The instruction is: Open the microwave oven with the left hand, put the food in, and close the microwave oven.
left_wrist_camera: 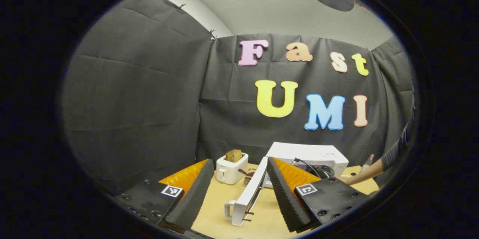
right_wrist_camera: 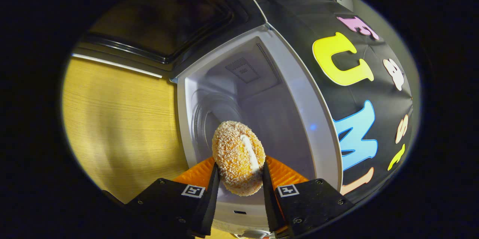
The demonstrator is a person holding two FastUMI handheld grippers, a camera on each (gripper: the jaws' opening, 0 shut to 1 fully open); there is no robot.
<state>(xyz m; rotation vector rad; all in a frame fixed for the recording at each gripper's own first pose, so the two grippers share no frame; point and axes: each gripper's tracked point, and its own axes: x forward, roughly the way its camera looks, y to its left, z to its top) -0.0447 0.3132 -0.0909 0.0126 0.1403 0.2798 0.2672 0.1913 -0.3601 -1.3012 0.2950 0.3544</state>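
The step in hand is carrying the food [right_wrist_camera: 238, 158] into the microwave [right_wrist_camera: 262, 93]. The right hand-held gripper [right_wrist_camera: 238, 179] has both fingers pressed on the food, a crumb-coated oval piece with a pale stripe, which stands clear of the fingers' front ends and sits just at the mouth of the cavity. In the right gripper view the whole scene is rolled sideways, so the cavity floor with its round turntable [right_wrist_camera: 209, 119] appears on the left and the open door [right_wrist_camera: 161, 18] runs off toward the top.

To do this well, I would keep the squeeze steady and light, since the crumbed piece looks soft and could dent or shed. Push it straight in past the front frame, level the hand-held gripper so the food comes down over the middle of the turntable, and let go only once it touches the plate; dropped from a height, an oval piece may roll.

The left hand-held gripper [left_wrist_camera: 239, 194] is wide open and holds nothing, back from the microwave [left_wrist_camera: 310, 156] over the near part of the tabletop [left_wrist_camera: 209, 212]. The door [left_wrist_camera: 249, 194] swings out between its fingers in that view, handle toward the near edge. It is well placed to push the door shut afterwards. A toaster [left_wrist_camera: 232, 168] stands further back on the left.
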